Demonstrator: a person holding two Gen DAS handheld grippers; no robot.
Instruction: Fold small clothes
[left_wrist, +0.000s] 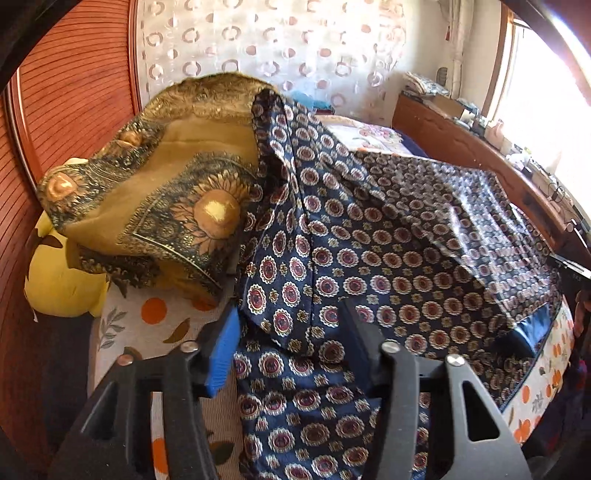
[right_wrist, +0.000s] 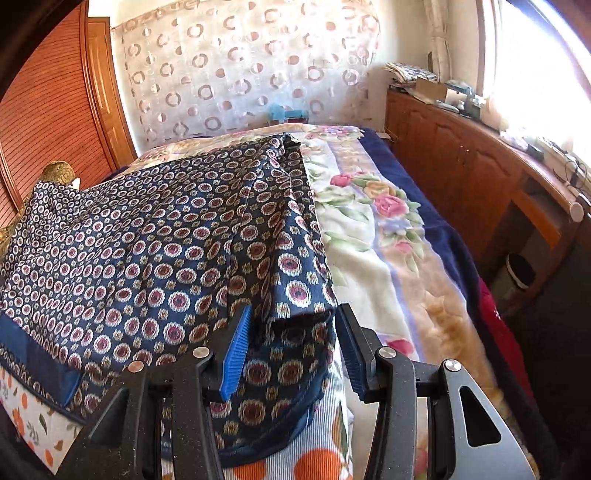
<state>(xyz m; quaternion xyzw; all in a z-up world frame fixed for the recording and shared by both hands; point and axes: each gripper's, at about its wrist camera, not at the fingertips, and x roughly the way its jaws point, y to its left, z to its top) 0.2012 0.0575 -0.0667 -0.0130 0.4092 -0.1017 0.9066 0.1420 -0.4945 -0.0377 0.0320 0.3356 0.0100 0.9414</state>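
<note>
A navy cloth with red and white medallions (left_wrist: 388, 236) lies spread on the bed, one edge folded over. It also shows in the right wrist view (right_wrist: 147, 251). My left gripper (left_wrist: 291, 350) is open, its blue-padded fingers (left_wrist: 221, 354) standing either side of a loose fold at the cloth's near left corner. My right gripper (right_wrist: 291, 347) is open too, its fingers (right_wrist: 236, 350) either side of the cloth's near right corner, which bunches up between them without being pinched.
A gold sunflower-print cloth (left_wrist: 159, 184) is heaped left of the navy one, over a yellow plush toy (left_wrist: 59, 284). The bed has an orange-print sheet (left_wrist: 155, 325) and a floral blanket (right_wrist: 388, 236). A wooden cabinet (right_wrist: 480, 170) runs along the right under the window.
</note>
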